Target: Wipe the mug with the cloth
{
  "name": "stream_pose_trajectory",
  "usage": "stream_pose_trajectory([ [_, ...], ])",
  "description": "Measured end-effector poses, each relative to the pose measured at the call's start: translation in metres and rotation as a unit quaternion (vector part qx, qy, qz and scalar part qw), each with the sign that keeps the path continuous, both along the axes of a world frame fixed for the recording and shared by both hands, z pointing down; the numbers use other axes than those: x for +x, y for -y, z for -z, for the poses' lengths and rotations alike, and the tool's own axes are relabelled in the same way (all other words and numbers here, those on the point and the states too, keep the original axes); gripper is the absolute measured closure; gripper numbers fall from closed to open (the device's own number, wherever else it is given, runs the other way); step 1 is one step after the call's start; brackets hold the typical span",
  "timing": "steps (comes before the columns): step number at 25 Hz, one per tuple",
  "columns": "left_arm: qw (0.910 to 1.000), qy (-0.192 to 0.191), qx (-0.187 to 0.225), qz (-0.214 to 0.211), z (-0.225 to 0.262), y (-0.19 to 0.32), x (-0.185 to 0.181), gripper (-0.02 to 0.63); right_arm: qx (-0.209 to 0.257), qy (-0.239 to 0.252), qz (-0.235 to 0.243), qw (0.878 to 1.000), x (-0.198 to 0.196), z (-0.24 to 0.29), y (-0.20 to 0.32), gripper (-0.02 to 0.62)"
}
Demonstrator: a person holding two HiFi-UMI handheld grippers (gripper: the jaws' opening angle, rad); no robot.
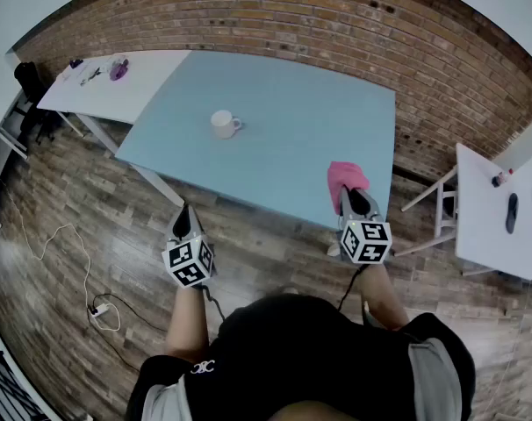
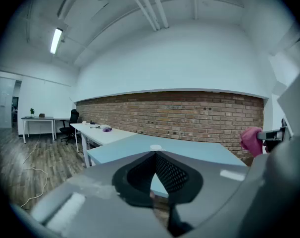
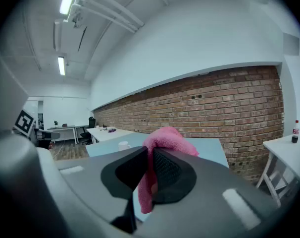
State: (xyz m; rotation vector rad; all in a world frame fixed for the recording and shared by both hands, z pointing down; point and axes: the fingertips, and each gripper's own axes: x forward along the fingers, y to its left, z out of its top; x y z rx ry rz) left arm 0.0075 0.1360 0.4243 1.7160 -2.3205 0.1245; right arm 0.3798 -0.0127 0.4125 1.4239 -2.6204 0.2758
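Our right gripper pinched the pink cloth tight. Our left gripper was closed up with nothing in it. The mug sat far off on the blue table. Wiping had not begun; we think we must reach the mug next.

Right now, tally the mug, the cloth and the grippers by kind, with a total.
White handled mug: 1
Pink fabric cloth: 1
Two-jaw grippers: 2 (left gripper, right gripper)
Total: 4
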Motion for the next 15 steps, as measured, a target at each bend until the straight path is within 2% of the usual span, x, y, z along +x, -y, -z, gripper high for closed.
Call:
stream_pose_trajectory([
  [4,1.0000,-0.001,-0.008,-0.002,-0.006,0.003,0.004,0.598,-0.002,0.004,0.000,1.000,0.002,-0.002,0.001,0.557],
  [8,0.9999,0.001,-0.013,-0.007,-0.010,0.005,0.006,0.598,-0.004,0.027,-0.010,1.000,0.005,0.000,0.002,0.557],
  [15,0.9996,0.007,-0.022,-0.019,-0.013,0.012,0.011,0.598,0.001,0.015,-0.009,1.000,0.008,-0.001,0.002,0.556],
])
